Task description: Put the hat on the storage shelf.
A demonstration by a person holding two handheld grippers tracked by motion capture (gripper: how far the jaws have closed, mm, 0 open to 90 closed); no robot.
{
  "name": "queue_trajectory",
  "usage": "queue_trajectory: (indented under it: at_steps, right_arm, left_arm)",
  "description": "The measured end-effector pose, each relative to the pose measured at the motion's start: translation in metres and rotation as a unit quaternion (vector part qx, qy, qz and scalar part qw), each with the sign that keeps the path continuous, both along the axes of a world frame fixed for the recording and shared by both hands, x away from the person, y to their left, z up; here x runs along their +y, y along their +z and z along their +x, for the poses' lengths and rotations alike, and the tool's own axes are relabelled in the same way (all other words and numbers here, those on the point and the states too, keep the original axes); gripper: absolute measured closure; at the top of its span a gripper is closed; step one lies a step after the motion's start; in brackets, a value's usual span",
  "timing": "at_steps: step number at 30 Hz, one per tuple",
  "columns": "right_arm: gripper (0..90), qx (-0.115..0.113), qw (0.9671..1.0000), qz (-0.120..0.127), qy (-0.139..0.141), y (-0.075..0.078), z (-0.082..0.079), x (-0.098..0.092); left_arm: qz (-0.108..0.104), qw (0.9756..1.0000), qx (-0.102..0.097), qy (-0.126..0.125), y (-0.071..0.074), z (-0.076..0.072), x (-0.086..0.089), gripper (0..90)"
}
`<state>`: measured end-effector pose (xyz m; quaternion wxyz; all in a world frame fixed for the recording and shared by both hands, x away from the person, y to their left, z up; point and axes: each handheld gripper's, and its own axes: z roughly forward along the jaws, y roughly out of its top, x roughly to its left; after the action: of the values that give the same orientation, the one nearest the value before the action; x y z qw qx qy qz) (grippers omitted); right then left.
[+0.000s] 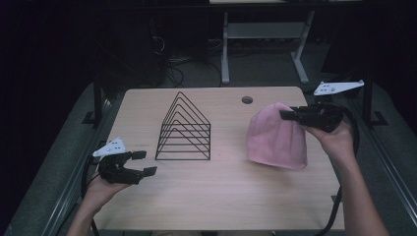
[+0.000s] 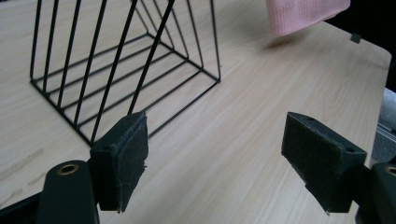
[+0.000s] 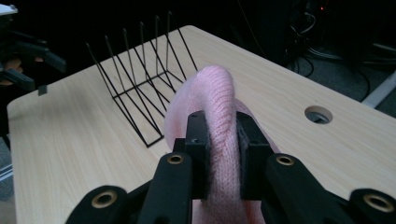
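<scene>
At the lower left of the high view, the left gripper [image 1: 140, 162] is held over the table edge with its jaws wide apart and nothing between them. In the middle of the light wooden table [image 1: 221, 191] a black wire rack of triangular dividers [image 1: 184, 129] is seen. At the right, a soft pink knitted hat [image 1: 275, 140] is pinched at its top by the right gripper [image 1: 287, 114], with its lower edge on the table. The hat seems to be in the course of lifting; probably it must next be carried towards the rack.

Wire rack [image 1: 184, 129] blocks table [image 1: 221, 187] centre; bare wood ahead of left claw [image 1: 144, 162]
</scene>
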<state>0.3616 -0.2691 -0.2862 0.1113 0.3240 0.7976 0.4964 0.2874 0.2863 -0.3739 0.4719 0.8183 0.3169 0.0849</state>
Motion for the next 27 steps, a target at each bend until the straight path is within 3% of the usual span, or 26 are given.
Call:
queue_trajectory:
  at_steps: [5,21,27]
  right_arm:
    - [77.6,-0.007,0.9999,0.002,0.009,0.009,-0.003,0.003]
    - [77.6,-0.031,0.9989,0.018,0.03,0.033,-0.008,0.016]
    - [77.6,-0.034,0.9983,0.021,0.042,0.042,-0.008,0.025]
  left_arm:
    - [-0.005,0.9999,-0.001,-0.016,0.011,0.003,-0.008,22.5]
    - [0.015,0.9988,-0.015,-0.045,0.033,0.016,-0.021,22.5]
    - [0.016,0.9985,-0.008,-0.051,0.036,0.022,-0.027,22.5]
